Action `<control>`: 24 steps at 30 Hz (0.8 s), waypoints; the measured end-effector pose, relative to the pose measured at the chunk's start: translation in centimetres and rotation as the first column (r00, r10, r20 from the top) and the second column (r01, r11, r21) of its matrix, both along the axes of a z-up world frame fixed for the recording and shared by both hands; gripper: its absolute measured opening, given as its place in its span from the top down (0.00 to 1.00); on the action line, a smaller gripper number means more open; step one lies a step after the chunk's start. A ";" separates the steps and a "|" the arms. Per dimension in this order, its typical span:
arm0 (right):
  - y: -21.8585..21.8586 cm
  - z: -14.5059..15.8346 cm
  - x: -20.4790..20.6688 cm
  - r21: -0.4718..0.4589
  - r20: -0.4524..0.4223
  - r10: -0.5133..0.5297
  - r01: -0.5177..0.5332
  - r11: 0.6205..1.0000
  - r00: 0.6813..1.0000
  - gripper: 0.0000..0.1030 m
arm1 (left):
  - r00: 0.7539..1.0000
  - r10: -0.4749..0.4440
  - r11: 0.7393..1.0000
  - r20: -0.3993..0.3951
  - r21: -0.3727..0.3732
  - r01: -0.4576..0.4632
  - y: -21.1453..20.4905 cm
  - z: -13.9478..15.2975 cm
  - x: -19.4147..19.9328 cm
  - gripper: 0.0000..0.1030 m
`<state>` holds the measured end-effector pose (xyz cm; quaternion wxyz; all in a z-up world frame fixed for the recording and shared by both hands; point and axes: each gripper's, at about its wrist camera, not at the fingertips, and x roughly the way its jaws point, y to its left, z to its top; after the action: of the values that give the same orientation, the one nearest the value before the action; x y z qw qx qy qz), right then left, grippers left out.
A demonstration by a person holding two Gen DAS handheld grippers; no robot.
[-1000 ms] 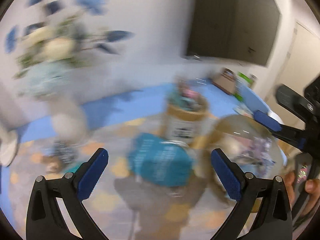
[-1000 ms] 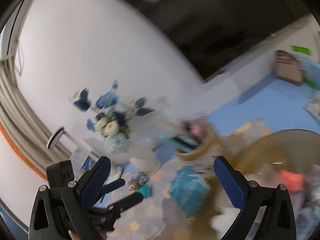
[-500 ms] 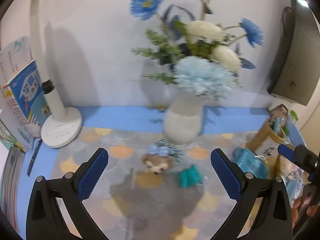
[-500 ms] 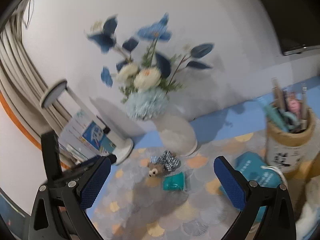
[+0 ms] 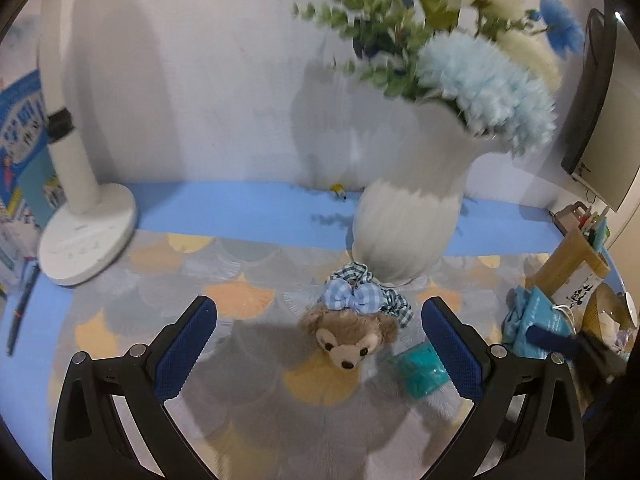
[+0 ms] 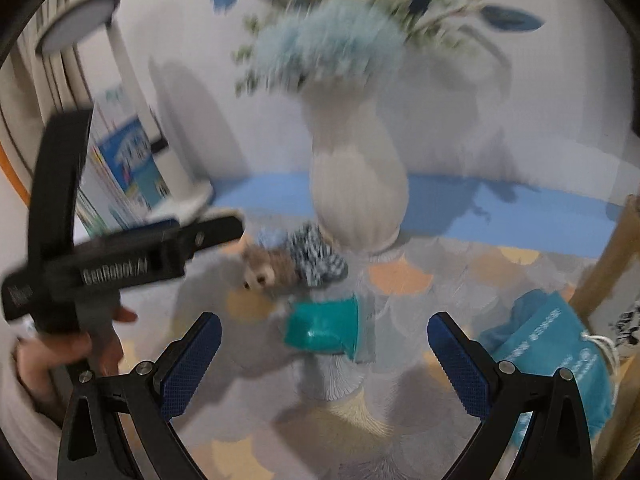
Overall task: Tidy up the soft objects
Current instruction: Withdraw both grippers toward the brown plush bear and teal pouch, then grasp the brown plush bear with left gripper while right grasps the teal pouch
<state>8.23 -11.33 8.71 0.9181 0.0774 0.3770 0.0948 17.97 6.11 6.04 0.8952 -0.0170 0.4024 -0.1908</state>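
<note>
Jaws of the left gripper (image 5: 319, 344) stand wide apart and hold nothing, with the plush bear (image 5: 349, 338) lying on the tabletop (image 5: 248, 408) between the blue pads, a little toward one o'clock of the midpoint. Its checked bow (image 5: 352, 295) sits at twelve o'clock of its face, and a dark checked scrunchie (image 5: 394, 304) lies just behind it, touching the bear's head. A teal packet (image 5: 420, 368) rests at four o'clock of the bear, just beside the right-hand pad. The right gripper (image 6: 324, 350) is likewise spread wide and empty, the teal packet lying just beyond the gap at twelve o'clock and the bear at eleven. A hand (image 6: 68, 354) grips the left tool at nine o'clock in the right wrist view. Farther back, a white ribbed vase (image 5: 408, 224) of blurred blue and white flowers (image 5: 484, 88) stands just behind the scrunchie. At ten o'clock a white lamp base (image 5: 86, 236) stands well apart. A blue pouch (image 5: 536, 322) and wooden pen holder (image 5: 568, 256) sit at three o'clock.
</note>
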 end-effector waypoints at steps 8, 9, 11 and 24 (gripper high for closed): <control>1.3 -5.3 3.1 -0.062 -0.103 0.002 -0.009 0.998 0.995 0.00 | 0.997 -0.074 0.997 -0.031 0.007 0.074 -1.8 -3.1 1.7 0.01; 1.3 -5.7 3.4 -0.066 -0.107 -0.006 -0.002 0.998 0.994 0.00 | 0.997 -0.075 0.997 -0.036 0.005 0.075 -1.8 -3.5 1.9 0.01; 1.4 -6.2 3.9 -0.093 -0.109 -0.032 0.022 0.995 0.994 0.00 | 0.996 -0.083 0.997 -0.032 -0.005 0.083 -1.9 -3.9 1.9 0.01; 2.3 -7.9 5.3 -0.246 -0.154 -0.109 0.069 0.967 0.982 0.00 | 0.995 -0.080 0.987 -0.054 0.136 0.087 -3.8 -6.0 2.1 0.00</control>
<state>13.54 -9.00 0.80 0.8895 -0.0094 0.4569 0.0002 20.11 2.27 0.00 0.8753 0.0574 0.4367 -0.1995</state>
